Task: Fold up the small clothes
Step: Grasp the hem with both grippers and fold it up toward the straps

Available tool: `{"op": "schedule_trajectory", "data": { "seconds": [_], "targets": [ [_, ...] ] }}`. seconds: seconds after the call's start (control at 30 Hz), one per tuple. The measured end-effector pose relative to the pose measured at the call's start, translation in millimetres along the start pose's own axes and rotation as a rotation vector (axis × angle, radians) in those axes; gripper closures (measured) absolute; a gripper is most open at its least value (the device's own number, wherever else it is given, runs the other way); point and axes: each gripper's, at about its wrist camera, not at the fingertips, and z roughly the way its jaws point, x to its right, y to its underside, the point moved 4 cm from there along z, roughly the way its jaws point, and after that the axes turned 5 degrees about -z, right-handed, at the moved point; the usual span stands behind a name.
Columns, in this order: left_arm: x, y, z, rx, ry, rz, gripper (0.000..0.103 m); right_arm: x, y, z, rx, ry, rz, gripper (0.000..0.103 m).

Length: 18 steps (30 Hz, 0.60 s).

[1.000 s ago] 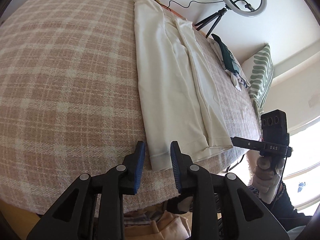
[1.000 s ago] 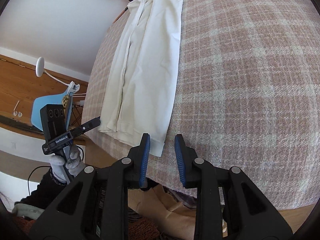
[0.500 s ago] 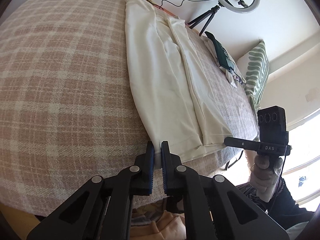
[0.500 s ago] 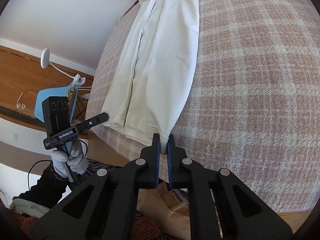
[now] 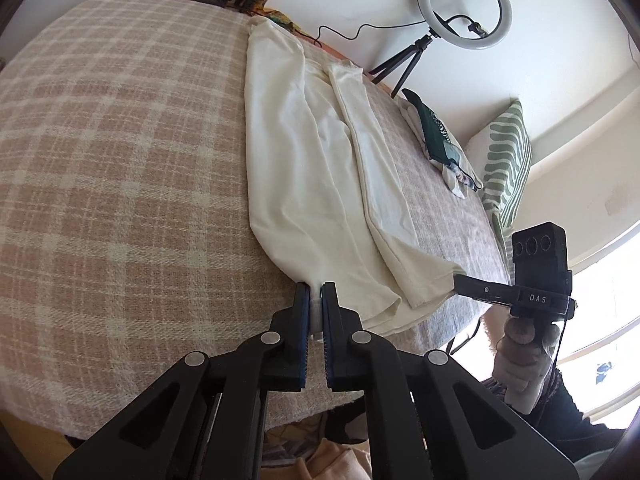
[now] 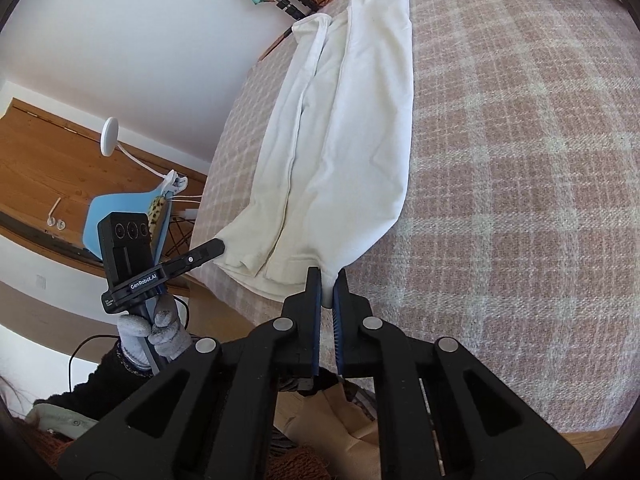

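Note:
A long cream garment (image 5: 312,160), folded lengthwise, lies on the plaid blanket (image 5: 120,160) and reaches to the bed's near edge. My left gripper (image 5: 316,296) is shut on the hem's near left corner, with a bit of cloth showing between the blue pads. The right gripper (image 5: 458,278) comes in from the right, its tip at the hem's other corner. In the right wrist view the right gripper (image 6: 330,280) is shut on that right corner of the garment (image 6: 352,120), pulled slightly off the blanket (image 6: 520,160). There the left gripper (image 6: 218,245) meets the left corner.
A ring light on a tripod (image 5: 464,4) stands behind the bed. A dark green heap of clothes (image 5: 434,132) and a green-patterned pillow (image 5: 506,160) lie at the far right. A blue chair (image 6: 120,216) and a white lamp (image 6: 110,136) stand left of the bed.
Both grippers were open just short of the hem; they moved onto its two corners and shut on the cloth. The pinched corners now stand slightly raised.

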Motion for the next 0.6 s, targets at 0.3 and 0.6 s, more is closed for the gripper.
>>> {"op": "schedule_trajectory", "data": {
  "seconds": [0.3,0.6],
  "targets": [
    [8,-49,2,0.072,-0.016,-0.004,0.099,-8,-53,-4,0.083,0.038,-0.016,0.096],
    [-5,-101,27,0.117,-0.066,-0.02,0.099,19,-98,21,0.09,0.123,0.025,0.096]
  ]
}}
